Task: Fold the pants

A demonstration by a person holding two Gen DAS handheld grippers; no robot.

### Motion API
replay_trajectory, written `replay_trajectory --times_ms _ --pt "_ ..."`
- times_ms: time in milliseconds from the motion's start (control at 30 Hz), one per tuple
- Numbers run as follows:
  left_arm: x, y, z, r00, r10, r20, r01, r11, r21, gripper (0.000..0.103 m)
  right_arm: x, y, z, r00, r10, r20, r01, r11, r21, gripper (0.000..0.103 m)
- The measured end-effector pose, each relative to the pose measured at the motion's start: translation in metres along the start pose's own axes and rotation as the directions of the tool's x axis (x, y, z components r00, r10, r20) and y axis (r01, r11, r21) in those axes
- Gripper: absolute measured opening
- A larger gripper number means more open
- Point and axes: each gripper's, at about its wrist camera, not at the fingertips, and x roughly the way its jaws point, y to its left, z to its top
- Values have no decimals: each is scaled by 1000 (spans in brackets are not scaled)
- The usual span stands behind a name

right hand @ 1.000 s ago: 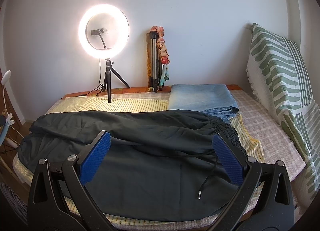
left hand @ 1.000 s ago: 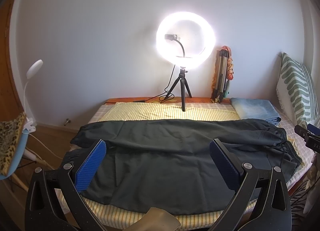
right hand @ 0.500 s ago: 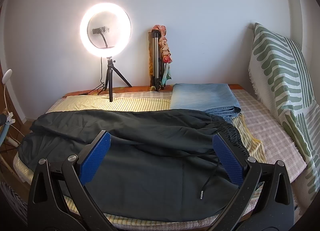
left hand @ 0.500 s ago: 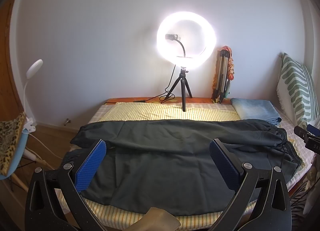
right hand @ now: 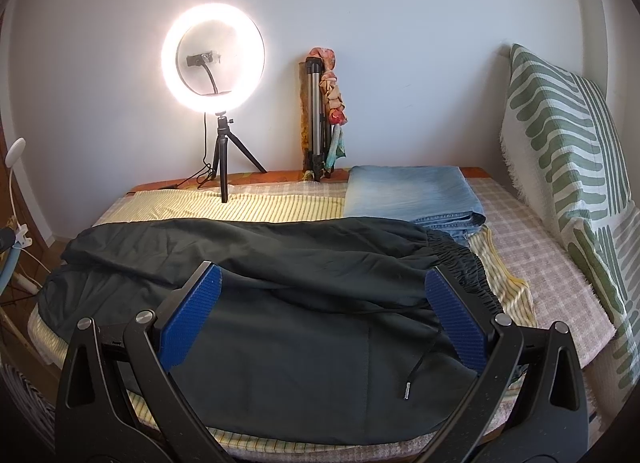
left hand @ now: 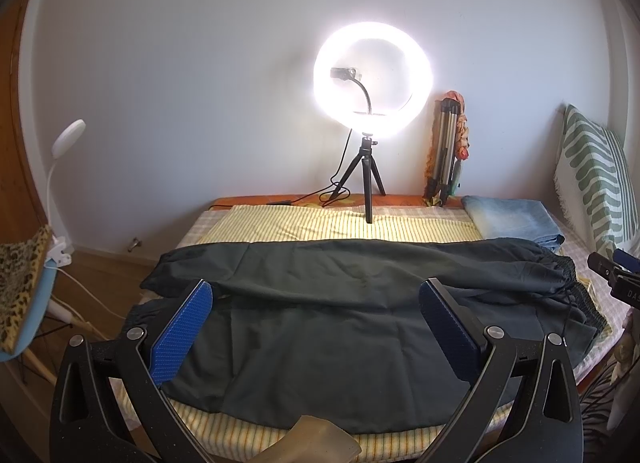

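- Your left gripper (left hand: 316,303), black-framed with ribbed blue pads, hangs spread wide and empty above the near half of the dark green, thin woven pants (left hand: 360,315); nothing is between its fingers.
- Your right gripper (right hand: 322,291), of the same build, is likewise spread and holds nothing, hovering over the waist end of the garment.
- The pants lie directly ahead of and below both grippers, with their long axis running left to right across the bed: leg cuffs to your left, the gathered elastic waistband (right hand: 464,263) to your right.
- One leg is already laid lengthwise over the other, leaving a soft ridge along the middle. By my reading, the next fold brings one end across to the other.
- Your right gripper is nearer the waistband; your left is nearer the cuffs.
- A thin black drawstring (right hand: 418,363) with a metal tip trails loose on the fabric and could snag.
- Beneath is a yellow striped sheet (left hand: 320,223); folded pale blue jeans (right hand: 412,195) sit just beyond the waistband, and a lit ring light (left hand: 372,79) stands on a tripod behind.
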Motion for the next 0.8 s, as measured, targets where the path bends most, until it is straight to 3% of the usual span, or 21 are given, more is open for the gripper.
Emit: replay_trajectory --times_ms 800 --pt "20 7 2 1000 6 -31 -6 1000 -1 103 21 5 4 999 23 -34 -23 1000 0 103"
